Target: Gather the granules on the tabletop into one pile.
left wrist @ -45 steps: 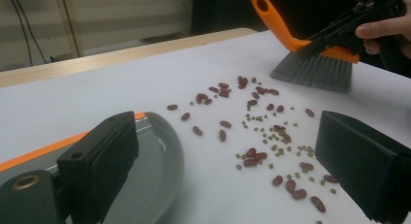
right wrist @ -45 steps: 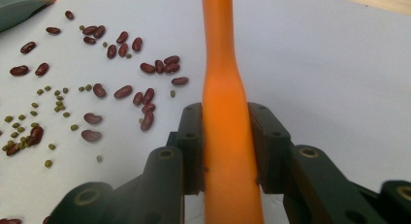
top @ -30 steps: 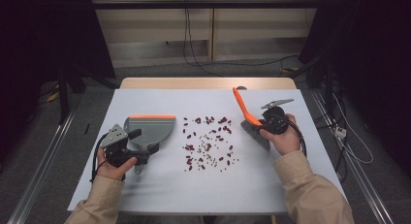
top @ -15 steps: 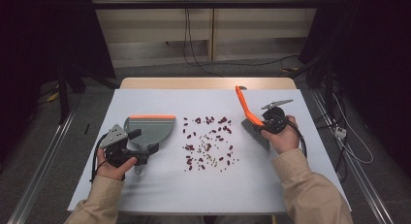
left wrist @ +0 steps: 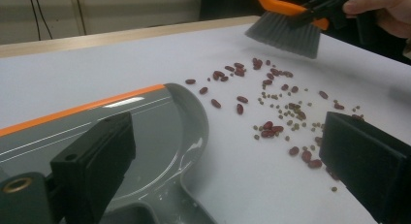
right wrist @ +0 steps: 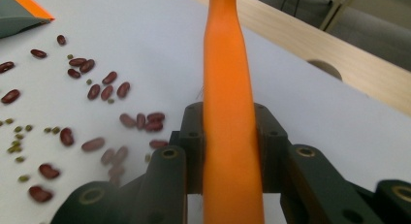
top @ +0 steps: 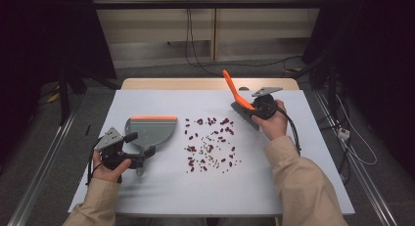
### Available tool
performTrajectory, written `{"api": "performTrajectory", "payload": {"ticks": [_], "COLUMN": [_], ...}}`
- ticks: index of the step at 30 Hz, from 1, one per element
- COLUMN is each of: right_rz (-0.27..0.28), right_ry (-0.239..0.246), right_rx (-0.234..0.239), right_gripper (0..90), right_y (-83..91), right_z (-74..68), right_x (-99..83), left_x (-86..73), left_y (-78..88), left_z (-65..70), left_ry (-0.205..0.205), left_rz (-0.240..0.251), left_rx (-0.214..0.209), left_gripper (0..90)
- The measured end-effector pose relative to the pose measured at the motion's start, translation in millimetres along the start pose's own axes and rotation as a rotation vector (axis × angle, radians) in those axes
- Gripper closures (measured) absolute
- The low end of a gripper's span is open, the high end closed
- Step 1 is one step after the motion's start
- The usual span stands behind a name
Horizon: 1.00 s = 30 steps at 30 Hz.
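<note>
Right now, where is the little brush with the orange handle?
In the high view the brush sits at the table's far right, clamped in the right gripper, its grey bristles just beyond the scattered beans.

Left hand (top: 110, 166) low at the near left, forearm in from the bottom edge, wrist about level; left gripper (top: 142, 148) points right across the table, jaws wide apart with nothing pressed between the pads (left wrist: 97, 156). Right forearm reaches forward from the bottom right, sleeve to the wrist, right hand (top: 272, 122) wrapped around its tool. Right gripper (top: 249, 108) aims up-left, jaws just been closing and now clamped on the brush handle (right wrist: 227, 112) (handle runs straight out between the fingertips).
</note>
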State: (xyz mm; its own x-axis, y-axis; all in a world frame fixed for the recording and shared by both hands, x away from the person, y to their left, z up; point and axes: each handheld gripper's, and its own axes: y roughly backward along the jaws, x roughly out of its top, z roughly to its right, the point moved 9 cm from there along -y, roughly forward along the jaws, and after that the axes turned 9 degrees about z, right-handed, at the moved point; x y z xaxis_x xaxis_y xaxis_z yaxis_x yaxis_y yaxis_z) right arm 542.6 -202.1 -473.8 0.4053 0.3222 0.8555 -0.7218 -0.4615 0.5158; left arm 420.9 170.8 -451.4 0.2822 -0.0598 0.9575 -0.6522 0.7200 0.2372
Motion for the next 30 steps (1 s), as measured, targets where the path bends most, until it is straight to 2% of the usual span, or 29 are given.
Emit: {"api": "performTrajectory", "payload": {"ticks": [2, 6, 10, 14, 20, 26, 30], "right_rz": [-0.001, -0.028, -0.052, -0.074, -0.085, -0.099, -0.103], "right_ry": [0.050, 0.117, 0.173, 0.255, 0.325, 0.375, 0.385], "right_rx": [0.017, 0.043, 0.096, 0.149, 0.218, 0.292, 0.330], "right_gripper": [71.3, 71.3, 71.3, 71.3, 71.2, 71.2, 71.1], "right_y": [-13.4, -34.9, -40.9, -34.1, -19.1, 0.6, 12.5], "right_z": [-2.7, -9.2, -23.0, -33.8, -49.9, -65.8, -76.7], "right_x": [3.8, 7.2, 7.0, 3.3, -5.0, -13.6, -18.5], "left_x": [-1.1, -1.6, -1.9, -2.4, -2.4, -2.3, -1.1], "left_y": [1.0, 1.5, 3.3, 4.1, 3.2, 3.3, 3.7], "left_z": [-1.1, -1.6, -3.4, -4.6, -3.0, -3.1, -3.6], "left_ry": [0.000, 0.001, 0.001, 0.000, -0.006, -0.012, -0.014], "left_rz": [-0.008, -0.005, -0.002, 0.000, -0.001, -0.001, 0.006], "left_rx": [0.004, 0.006, 0.012, 0.022, 0.025, 0.030, 0.036], "left_gripper": [5.6, 5.6, 5.6, 5.6, 5.6, 5.6, 5.6]}}
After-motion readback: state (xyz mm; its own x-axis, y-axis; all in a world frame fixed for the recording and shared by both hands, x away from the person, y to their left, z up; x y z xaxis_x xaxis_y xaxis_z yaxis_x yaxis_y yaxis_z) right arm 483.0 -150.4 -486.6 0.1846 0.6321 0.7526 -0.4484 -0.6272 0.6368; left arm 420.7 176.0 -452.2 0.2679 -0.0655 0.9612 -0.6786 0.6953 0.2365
